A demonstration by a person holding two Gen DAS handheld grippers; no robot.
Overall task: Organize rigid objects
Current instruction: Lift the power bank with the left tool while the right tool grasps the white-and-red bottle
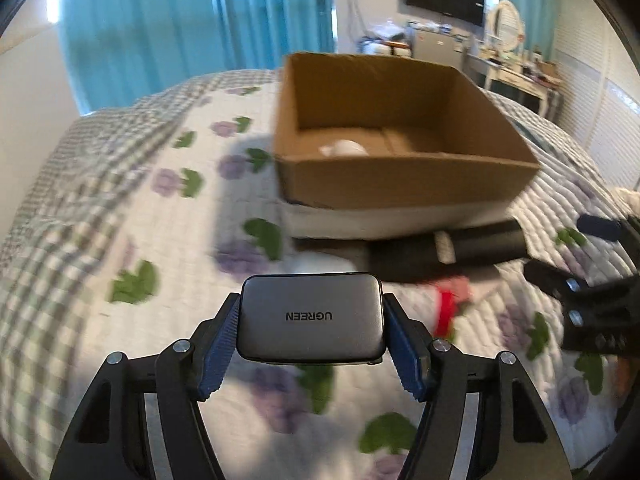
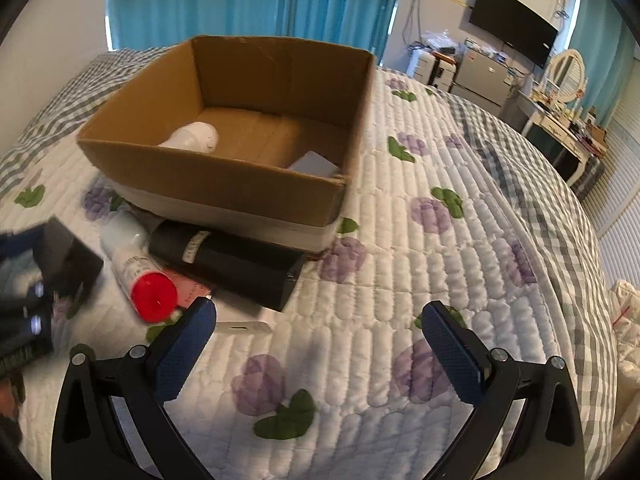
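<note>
My left gripper (image 1: 311,305) is shut on a grey UGREEN charger block (image 1: 310,320), with both blue pads pressed on its short sides, raised above the flowered quilt (image 1: 160,240). Ahead stands an open cardboard box (image 1: 400,184) with a white rounded object (image 2: 196,136) and a white card (image 2: 316,164) inside. In front of the box lie a long black case (image 2: 228,260) and a white bottle with a red cap (image 2: 136,264). My right gripper (image 2: 319,312) hangs open over bare quilt, right of the bottle, with nothing between its fingers. The left gripper with the charger shows blurred at the left edge of the right wrist view.
The box rests on a flat white slab (image 2: 248,220). A pink packet (image 2: 192,288) and a thin white strip (image 2: 244,326) lie near the bottle. Beyond the bed are blue curtains (image 2: 200,0), a wall TV (image 2: 512,24) and a dressing table (image 2: 560,128).
</note>
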